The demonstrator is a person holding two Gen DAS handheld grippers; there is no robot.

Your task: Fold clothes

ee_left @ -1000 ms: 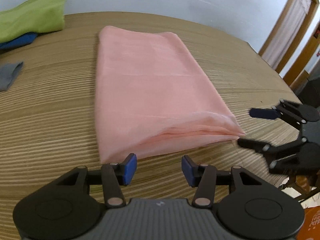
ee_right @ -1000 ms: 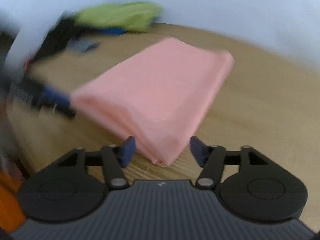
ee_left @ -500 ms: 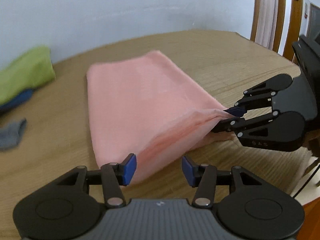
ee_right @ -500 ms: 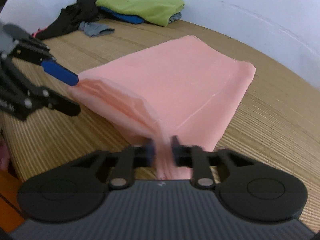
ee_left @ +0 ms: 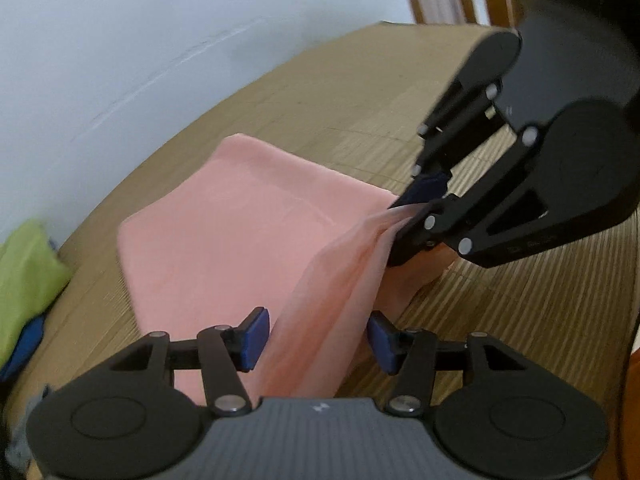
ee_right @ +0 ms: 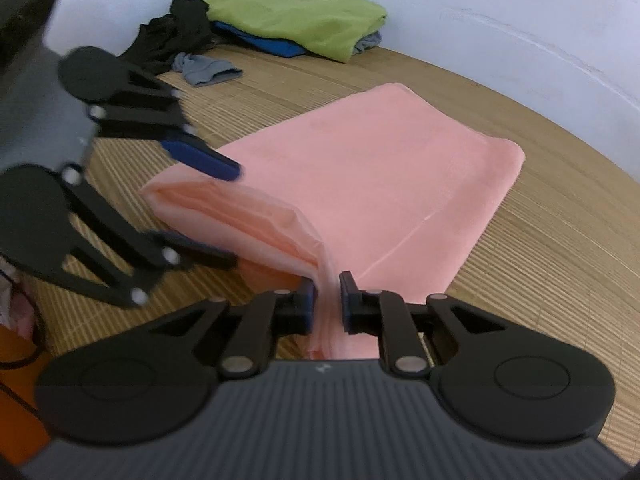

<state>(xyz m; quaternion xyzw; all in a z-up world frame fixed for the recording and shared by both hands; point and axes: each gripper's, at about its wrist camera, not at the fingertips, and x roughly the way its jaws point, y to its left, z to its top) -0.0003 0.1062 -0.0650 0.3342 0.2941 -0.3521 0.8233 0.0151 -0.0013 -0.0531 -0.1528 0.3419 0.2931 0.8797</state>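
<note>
On woven mat | right hand-held gripper clamps pink cloth corner | left hand-held gripper agape around edge

light: soft, even daylight; faint shadows
blur: motion smear on the left gripper
edges: fisheye bending around it

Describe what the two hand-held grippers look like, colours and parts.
Both look alike. The left hand-held gripper and right hand-held gripper have matte black linkage arms with silver pivot rivets, round black discs at each side, and a ribbed dark grey body with a small pale logo. The finger pads are blue. Pale lettering on the right one's side is too blurred to read.
</note>
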